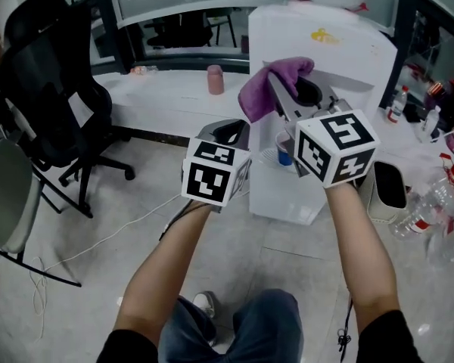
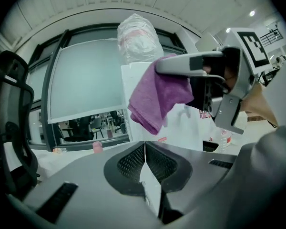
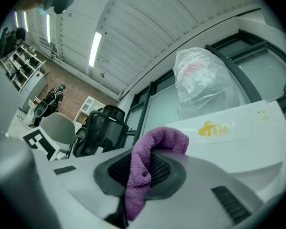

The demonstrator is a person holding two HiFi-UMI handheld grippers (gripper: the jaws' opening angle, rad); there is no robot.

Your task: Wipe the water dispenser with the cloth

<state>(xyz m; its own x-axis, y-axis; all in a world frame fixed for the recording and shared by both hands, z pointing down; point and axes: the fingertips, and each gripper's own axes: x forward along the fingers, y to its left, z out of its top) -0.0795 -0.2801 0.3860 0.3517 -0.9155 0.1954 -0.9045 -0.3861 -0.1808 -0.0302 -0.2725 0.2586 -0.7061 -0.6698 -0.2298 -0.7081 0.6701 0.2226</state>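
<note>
The white water dispenser (image 1: 325, 44) stands ahead, with a yellow mark on its top (image 3: 214, 128) and a plastic-wrapped bottle (image 3: 205, 80) on it. A purple cloth (image 1: 268, 85) hangs from my right gripper (image 1: 284, 89), which is shut on it just in front of the dispenser's upper face. The cloth (image 3: 145, 173) is pinched between the pads and droops over them. My left gripper (image 1: 231, 138) is held lower and to the left, shut with nothing between its jaws (image 2: 144, 163). In the left gripper view the cloth (image 2: 157, 99) dangles from the right gripper above.
A blue cup (image 1: 284, 148) sits in the dispenser's tap bay. A white ledge (image 1: 166, 89) with a pink cup (image 1: 215, 79) runs behind at left. A black office chair (image 1: 53, 97) stands at left. Bottles (image 1: 424, 210) and a bin (image 1: 390, 187) crowd the right.
</note>
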